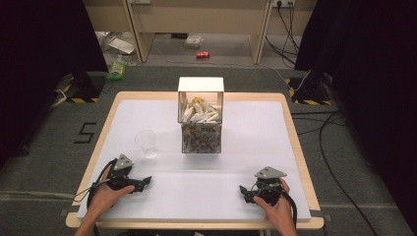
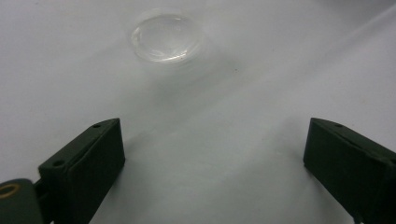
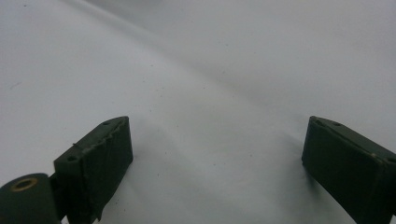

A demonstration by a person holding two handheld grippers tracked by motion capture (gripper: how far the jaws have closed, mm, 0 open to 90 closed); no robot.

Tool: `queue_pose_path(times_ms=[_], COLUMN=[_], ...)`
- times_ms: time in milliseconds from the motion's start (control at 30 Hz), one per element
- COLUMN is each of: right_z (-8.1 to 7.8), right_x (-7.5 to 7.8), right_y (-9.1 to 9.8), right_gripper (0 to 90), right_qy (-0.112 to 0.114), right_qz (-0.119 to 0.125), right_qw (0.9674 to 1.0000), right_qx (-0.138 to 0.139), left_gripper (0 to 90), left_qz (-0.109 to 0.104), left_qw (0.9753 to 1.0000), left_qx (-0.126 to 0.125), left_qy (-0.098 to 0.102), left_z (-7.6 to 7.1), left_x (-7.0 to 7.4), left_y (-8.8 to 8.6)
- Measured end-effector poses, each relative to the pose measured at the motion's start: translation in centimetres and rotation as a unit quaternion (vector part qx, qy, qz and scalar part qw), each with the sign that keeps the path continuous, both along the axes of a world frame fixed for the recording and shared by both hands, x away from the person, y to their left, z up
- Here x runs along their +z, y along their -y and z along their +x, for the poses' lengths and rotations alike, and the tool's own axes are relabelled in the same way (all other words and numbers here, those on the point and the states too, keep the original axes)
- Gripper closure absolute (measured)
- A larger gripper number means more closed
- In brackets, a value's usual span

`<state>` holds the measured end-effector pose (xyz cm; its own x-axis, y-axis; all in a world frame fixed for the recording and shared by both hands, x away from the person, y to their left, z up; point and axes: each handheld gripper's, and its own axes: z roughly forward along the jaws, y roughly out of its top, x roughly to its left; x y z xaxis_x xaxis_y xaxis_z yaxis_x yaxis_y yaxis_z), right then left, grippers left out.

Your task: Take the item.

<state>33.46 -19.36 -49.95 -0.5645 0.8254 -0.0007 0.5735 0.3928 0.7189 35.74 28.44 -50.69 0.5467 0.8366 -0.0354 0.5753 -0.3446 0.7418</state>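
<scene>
A clear plastic cup (image 1: 146, 143) stands empty on the white sheet (image 1: 255, 128), left of a clear box (image 1: 201, 123). The box holds white and yellow packets on top and small mixed pieces below. My left gripper (image 1: 141, 182) rests near the front left, below the cup, held by a hand. In the left gripper view the cup (image 2: 166, 37) sits ahead of my left gripper (image 2: 212, 163), whose jaws are wide open and empty. My right gripper (image 1: 244, 191) lies at the front right, also hand-held. In the right gripper view my right gripper (image 3: 215, 163) is open over bare sheet.
The table's wooden rim (image 1: 101, 142) frames the sheet. On the floor beyond lie a red can (image 1: 203, 54), a green bottle (image 1: 117, 69) and cables (image 1: 324, 137) at the right. Dark curtains hang on both sides.
</scene>
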Motion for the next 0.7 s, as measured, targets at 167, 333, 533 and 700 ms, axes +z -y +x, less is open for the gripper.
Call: queue_pose_path(times_ms=[167, 333, 533, 700], right_z=[0.0, 0.0, 0.0, 0.0], right_x=[0.0, 0.0, 0.0, 0.0], right_y=[0.0, 0.0, 0.0, 0.0], right_gripper=[9.3, 9.3, 9.3, 9.3], right_qy=[0.001, 0.000, 0.001, 0.002], right_qz=[-0.001, 0.000, -0.001, -0.002], right_qw=[1.0000, 1.0000, 1.0000, 1.0000], right_qx=[0.001, 0.000, 0.001, 0.001], left_gripper=[10.1, 15.1, 16.1, 17.9], left_qz=[-0.008, -0.026, -0.036, -0.046], left_qw=[0.9999, 0.9996, 0.9991, 0.9982], left_qx=[0.011, 0.002, -0.005, -0.028], left_qy=[0.007, 0.011, 0.023, 0.028], left_z=[-0.1, -0.3, -1.0, -1.8], left_x=[0.1, 0.2, 1.2, 2.5], left_y=[-0.2, -0.4, 0.1, 0.8])
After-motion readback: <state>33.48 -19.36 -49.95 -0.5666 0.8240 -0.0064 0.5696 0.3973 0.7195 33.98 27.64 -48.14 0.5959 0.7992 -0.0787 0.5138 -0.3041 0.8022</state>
